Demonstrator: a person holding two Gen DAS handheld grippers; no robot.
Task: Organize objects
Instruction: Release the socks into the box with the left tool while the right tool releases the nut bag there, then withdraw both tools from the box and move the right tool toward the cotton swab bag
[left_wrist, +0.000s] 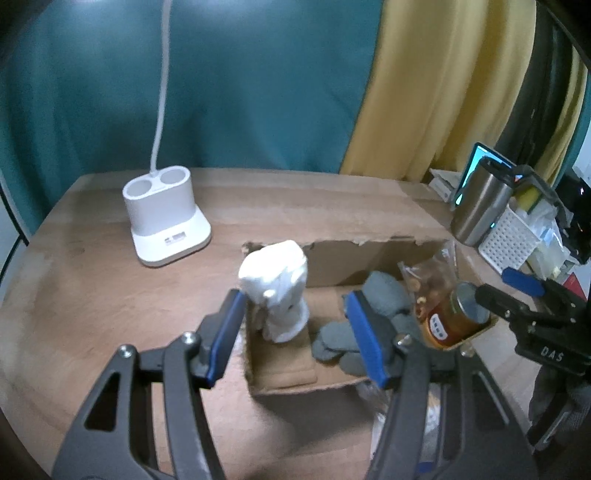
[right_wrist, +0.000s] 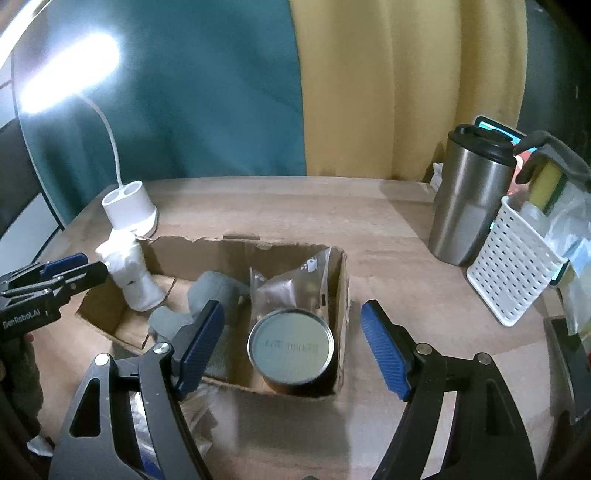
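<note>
While both grippers hover over a wooden worktop (right_wrist: 388, 236), an open, torn-edged cardboard box (right_wrist: 340, 280) sits in front of them with the sorted things inside. At the box's left end a white rolled cloth bundle (left_wrist: 277, 288) stands upright against the wall. Beside it, in the middle, lies a heap of grey cloth (left_wrist: 384, 295). At the right end a clear plastic bag (right_wrist: 291, 284) leans behind a tin can (right_wrist: 291, 347) with a silver lid and an orange label, which stands upright in the near right corner. The left gripper (left_wrist: 295, 336) has its blue-padded fingers parted with nothing pressed between them; one pad is just beside the white bundle, though contact cannot be judged. The right gripper (right_wrist: 291, 343) holds its fingers wide apart on either side of the can without touching it. Behind the box, on the left, a white lamp base (left_wrist: 166, 225) with two round wells carries a curved neck up to a glowing lamp head. On the right stand a steel travel mug (right_wrist: 469, 199) with a black lid and a white perforated basket (right_wrist: 509, 266) stuffed with packets and a yellow sponge. Teal and yellow curtains hang behind.
</note>
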